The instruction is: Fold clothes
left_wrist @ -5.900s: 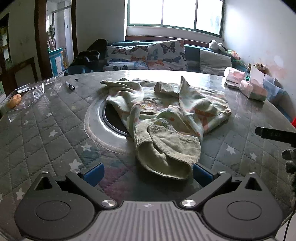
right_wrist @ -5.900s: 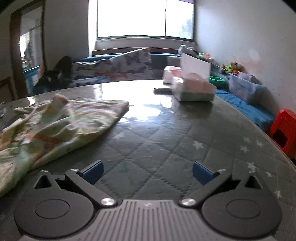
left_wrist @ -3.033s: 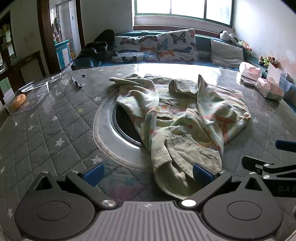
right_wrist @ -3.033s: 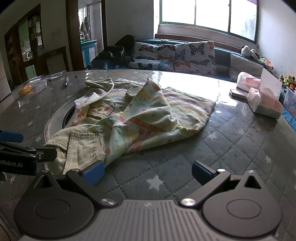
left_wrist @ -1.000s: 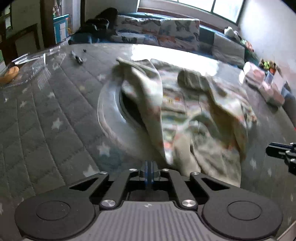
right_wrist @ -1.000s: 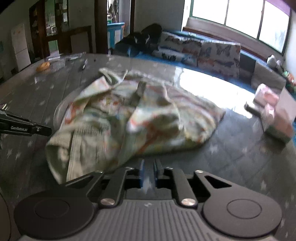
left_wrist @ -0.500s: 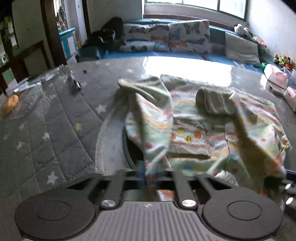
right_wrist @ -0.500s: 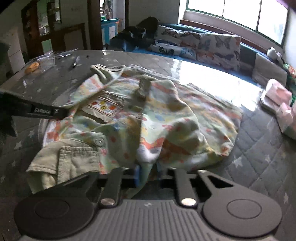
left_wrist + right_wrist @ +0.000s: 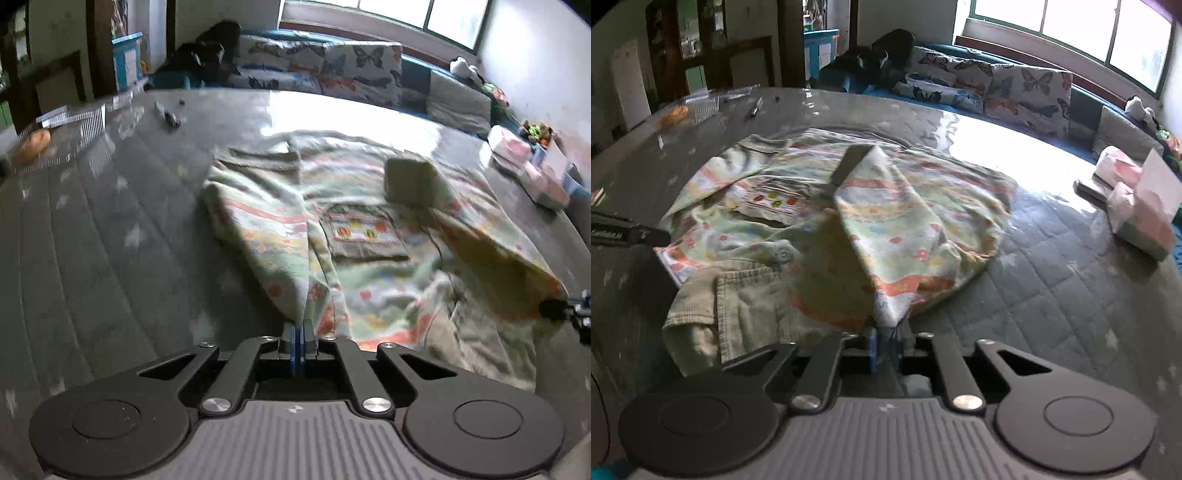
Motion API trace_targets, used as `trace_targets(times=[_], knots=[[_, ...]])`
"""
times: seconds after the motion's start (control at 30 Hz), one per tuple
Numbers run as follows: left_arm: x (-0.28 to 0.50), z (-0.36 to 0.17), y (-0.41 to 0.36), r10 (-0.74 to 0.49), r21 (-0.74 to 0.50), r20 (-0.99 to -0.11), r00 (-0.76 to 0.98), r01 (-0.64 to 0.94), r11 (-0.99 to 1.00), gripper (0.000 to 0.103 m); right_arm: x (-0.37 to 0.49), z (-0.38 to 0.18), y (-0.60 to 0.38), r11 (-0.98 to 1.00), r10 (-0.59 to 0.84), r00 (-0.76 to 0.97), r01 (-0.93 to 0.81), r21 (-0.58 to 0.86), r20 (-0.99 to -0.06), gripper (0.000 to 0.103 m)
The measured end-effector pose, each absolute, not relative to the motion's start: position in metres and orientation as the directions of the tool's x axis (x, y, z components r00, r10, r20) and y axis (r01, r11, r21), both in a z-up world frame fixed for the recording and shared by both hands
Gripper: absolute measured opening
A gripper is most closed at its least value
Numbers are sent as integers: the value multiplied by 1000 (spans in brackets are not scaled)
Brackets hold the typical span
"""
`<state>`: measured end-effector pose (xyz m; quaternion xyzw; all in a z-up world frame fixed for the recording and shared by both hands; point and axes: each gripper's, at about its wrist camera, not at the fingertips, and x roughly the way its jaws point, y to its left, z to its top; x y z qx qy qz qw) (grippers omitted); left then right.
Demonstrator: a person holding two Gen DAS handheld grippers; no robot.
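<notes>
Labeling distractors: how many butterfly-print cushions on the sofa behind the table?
2, in the right wrist view. One butterfly cushion lies low at the sofa's left, beside the dark bag; the other stands to its right. More may be hidden behind the bag.

A grey quilted star-patterned worktop [image 9: 1052, 280] is seen; pink tissue packs [image 9: 1137, 206] lie at its right edge, a black pen [image 9: 756, 107] near its far-left edge.
</notes>
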<state>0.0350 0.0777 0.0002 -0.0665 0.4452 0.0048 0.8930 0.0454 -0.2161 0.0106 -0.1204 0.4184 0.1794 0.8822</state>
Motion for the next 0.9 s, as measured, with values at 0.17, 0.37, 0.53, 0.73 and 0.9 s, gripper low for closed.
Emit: trace_targets(times=[0.17, 0.37, 0.53, 0.73, 0.9], knots=[[27, 0, 78, -64, -127, -805, 590, -66, 990, 3, 49, 37, -206, 887, 225, 631, -448, -111, -742, 24], [18, 7, 86, -40, -114, -797, 603, -85, 990, 22, 85, 47, -178, 855, 254, 647, -497, -146, -719, 35], [12, 15, 96, 2, -91, -792, 610, -122, 988, 49, 131, 31, -152, 853, 269, 636, -506, -127, -723, 43], [10, 22, 112, 60, -65, -792, 607, -182, 981, 54, 176, 0, -127, 870, 249, 611, -482, -103, -752, 42], [18, 25, 111, 64, -77, -784, 617, -199, 977, 56, 188, -13, -136, 891, 212, 615, -441, -109, -760, 6]])
